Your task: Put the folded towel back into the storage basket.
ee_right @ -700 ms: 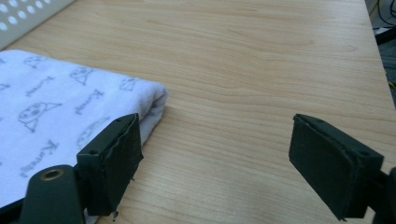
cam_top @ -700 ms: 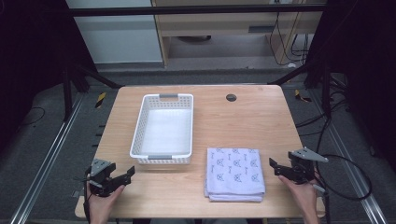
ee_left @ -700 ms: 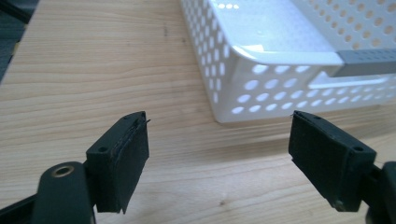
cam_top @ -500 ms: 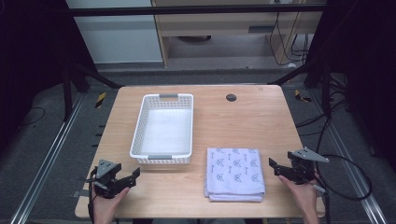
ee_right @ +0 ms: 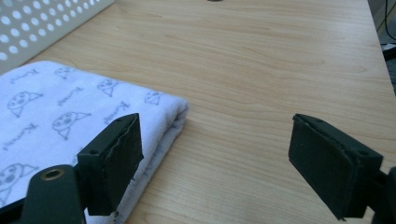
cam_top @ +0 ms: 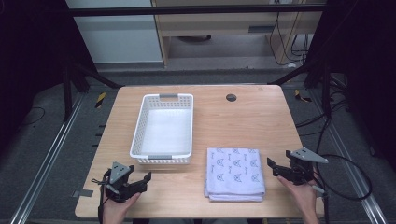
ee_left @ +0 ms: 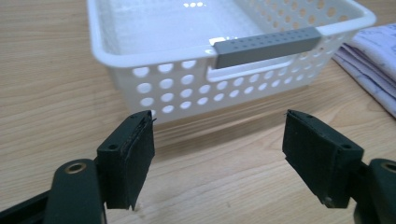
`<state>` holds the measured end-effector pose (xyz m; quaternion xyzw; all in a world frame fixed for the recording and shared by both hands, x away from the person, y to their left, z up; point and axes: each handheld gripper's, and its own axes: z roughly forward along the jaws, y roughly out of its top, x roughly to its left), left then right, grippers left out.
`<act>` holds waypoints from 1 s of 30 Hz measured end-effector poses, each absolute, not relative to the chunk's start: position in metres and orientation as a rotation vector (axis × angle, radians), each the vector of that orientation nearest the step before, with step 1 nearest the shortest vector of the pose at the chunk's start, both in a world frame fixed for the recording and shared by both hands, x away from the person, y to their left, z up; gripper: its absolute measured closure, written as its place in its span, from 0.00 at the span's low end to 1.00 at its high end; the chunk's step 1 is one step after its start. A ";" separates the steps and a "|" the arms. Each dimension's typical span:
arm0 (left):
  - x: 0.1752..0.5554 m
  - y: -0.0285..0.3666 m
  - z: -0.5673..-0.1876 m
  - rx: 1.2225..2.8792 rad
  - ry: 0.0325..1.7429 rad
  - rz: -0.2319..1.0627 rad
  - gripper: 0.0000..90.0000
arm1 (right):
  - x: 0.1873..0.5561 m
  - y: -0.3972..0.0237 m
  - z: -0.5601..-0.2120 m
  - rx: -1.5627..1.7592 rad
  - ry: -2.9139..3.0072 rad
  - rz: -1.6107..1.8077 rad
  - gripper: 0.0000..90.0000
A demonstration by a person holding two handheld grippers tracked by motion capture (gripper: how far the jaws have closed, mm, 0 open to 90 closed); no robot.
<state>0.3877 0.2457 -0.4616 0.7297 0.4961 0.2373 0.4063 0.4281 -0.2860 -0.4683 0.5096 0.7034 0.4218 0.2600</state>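
Note:
A white perforated basket (cam_top: 163, 128) with grey handles stands empty on the left half of the wooden table (cam_top: 243, 121). A folded white cloth with a grey print (cam_top: 235, 172) lies to its right, near the front edge. My left gripper (cam_top: 142, 181) is open, low over the front left of the table, just short of the basket's near wall (ee_left: 224, 88); nothing is between its pads (ee_left: 128, 163). My right gripper (cam_top: 274, 166) is open beside the cloth's right edge (ee_right: 159, 116), its left pad (ee_right: 114, 158) over that edge.
A small dark round cap (cam_top: 230, 97) sits in the table's far middle. Cables (cam_top: 345, 182) trail off the right side. Metal rails (cam_top: 51, 154) and black frame legs flank the table, with a cabinet behind it.
My left gripper has moved right and slightly forward toward the basket's near end. The right gripper, the cloth and the basket have stayed put.

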 end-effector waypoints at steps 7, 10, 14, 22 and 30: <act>0.382 0.229 -0.458 1.853 1.200 0.602 0.28 | 0.427 -0.279 -0.461 1.348 1.904 1.160 0.20; 0.381 0.226 -0.457 1.853 1.195 0.591 0.28 | 0.426 -0.277 -0.458 1.345 1.909 1.164 0.20; 0.381 0.223 -0.456 1.848 1.193 0.575 0.29 | 0.427 -0.273 -0.454 1.325 1.916 1.176 0.20; 0.381 0.221 -0.444 1.819 1.165 0.541 0.29 | 0.427 -0.266 -0.447 1.301 1.929 1.205 0.20; 0.383 0.219 -0.432 1.798 1.150 0.542 0.30 | 0.429 -0.264 -0.438 1.281 1.913 1.236 0.21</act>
